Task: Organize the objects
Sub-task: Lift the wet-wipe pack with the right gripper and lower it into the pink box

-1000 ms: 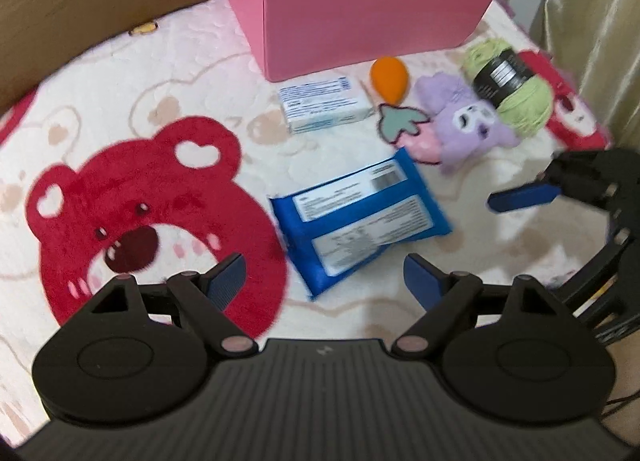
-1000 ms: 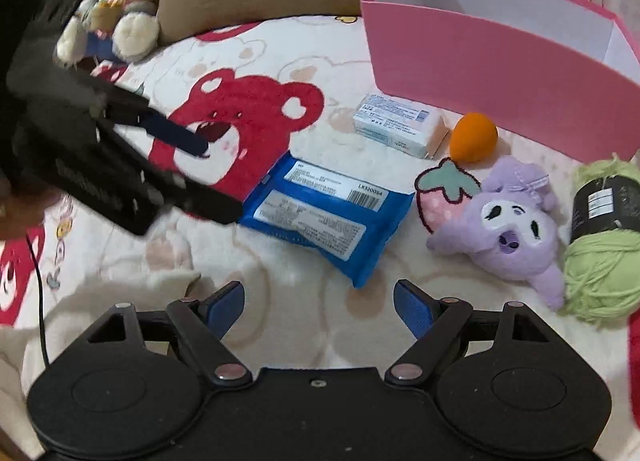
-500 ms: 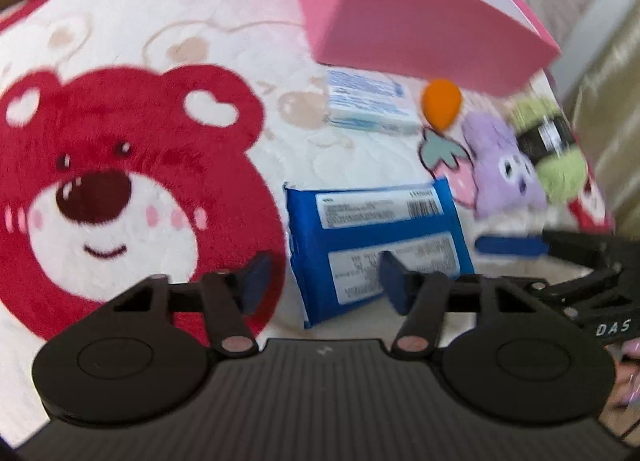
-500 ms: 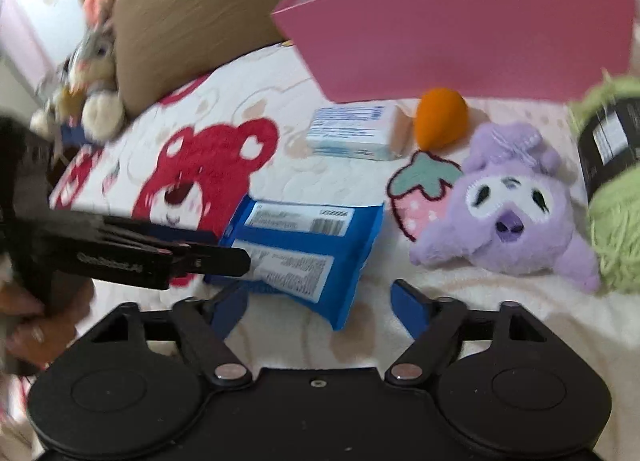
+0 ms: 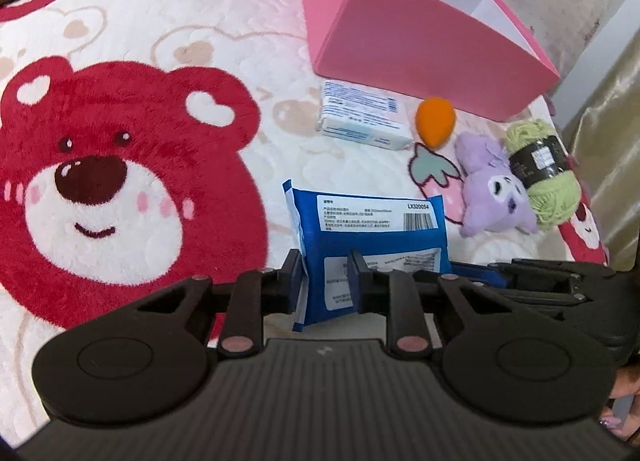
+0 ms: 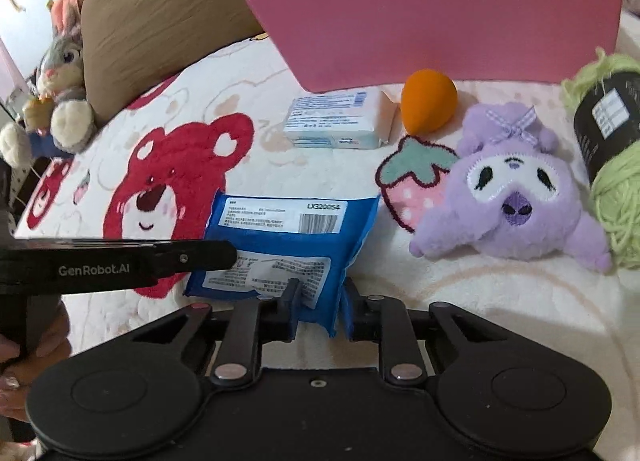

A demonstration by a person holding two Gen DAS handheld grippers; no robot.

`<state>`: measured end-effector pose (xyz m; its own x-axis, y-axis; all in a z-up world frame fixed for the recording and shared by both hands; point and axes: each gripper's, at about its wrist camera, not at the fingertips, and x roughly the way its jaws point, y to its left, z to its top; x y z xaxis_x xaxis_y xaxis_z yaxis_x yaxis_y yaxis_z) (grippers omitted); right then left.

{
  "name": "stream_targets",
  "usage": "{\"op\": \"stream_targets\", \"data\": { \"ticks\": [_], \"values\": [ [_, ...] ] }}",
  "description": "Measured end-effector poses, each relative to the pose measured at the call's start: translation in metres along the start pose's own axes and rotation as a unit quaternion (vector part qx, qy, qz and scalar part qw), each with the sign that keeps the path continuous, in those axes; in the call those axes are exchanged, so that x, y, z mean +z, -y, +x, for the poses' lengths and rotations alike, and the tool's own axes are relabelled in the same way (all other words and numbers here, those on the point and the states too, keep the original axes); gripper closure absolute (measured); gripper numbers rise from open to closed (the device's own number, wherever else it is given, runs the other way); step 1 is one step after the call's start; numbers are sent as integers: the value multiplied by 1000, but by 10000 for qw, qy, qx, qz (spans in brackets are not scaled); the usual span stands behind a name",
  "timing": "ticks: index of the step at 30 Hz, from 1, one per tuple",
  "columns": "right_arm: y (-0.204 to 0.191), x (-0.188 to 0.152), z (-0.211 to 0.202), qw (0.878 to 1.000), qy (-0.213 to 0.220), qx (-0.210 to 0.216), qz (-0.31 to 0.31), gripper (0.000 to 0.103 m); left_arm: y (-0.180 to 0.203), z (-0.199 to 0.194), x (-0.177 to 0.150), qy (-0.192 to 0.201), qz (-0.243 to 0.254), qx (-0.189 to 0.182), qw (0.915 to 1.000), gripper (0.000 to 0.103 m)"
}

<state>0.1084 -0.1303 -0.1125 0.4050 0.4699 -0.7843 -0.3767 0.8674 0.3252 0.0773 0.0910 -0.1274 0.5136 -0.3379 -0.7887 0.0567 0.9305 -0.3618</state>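
Both grippers, left gripper (image 5: 324,281) and right gripper (image 6: 320,301), have just closed and pinch the blue packet's (image 5: 372,229) near corners, in front of the pink box (image 5: 420,49). Lifting evenly should keep it level.

Setting: home bedroom. Evidence: work surface is a bed w/ plush cream blanket (image 5: 280,61) printed w/ red bear faces; brown embroidered pillow (image 6: 160,9) upper left of right wrist view; stuffed bunny (image 6: 64,73) at far left; gold curtain (image 5: 612,165) along right edge of left wrist view.
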Motion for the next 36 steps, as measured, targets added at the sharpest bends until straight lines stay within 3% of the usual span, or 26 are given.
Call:
{"op": "stream_targets", "data": {
  "ticks": [10, 20, 26, 30, 36],
  "values": [
    [-19, 12, -72, 9993, 261, -85, -254, 79, 36, -60, 18, 184, 451, -216, 9986, 80],
    [-24, 51, -142, 9972, 541, -290, -439, 79, 92, -106, 63, 325, 802, -280, 9959, 80],
    [-5, 84, -169, 9930, 874, -462, -641, 79, 122, -106, 107, 464, 866, -476, 9940, 80],
    [9, 106, -173, 9893, 1079, -657, -728, 79, 145, -95, 136, 635, 1017, -404, 9920, 80],
    [32, 144, -157, 9904, 994, -663, -690, 79, 158, -66, 180, 523, 805, -224, 9951, 78]
  ]
}}
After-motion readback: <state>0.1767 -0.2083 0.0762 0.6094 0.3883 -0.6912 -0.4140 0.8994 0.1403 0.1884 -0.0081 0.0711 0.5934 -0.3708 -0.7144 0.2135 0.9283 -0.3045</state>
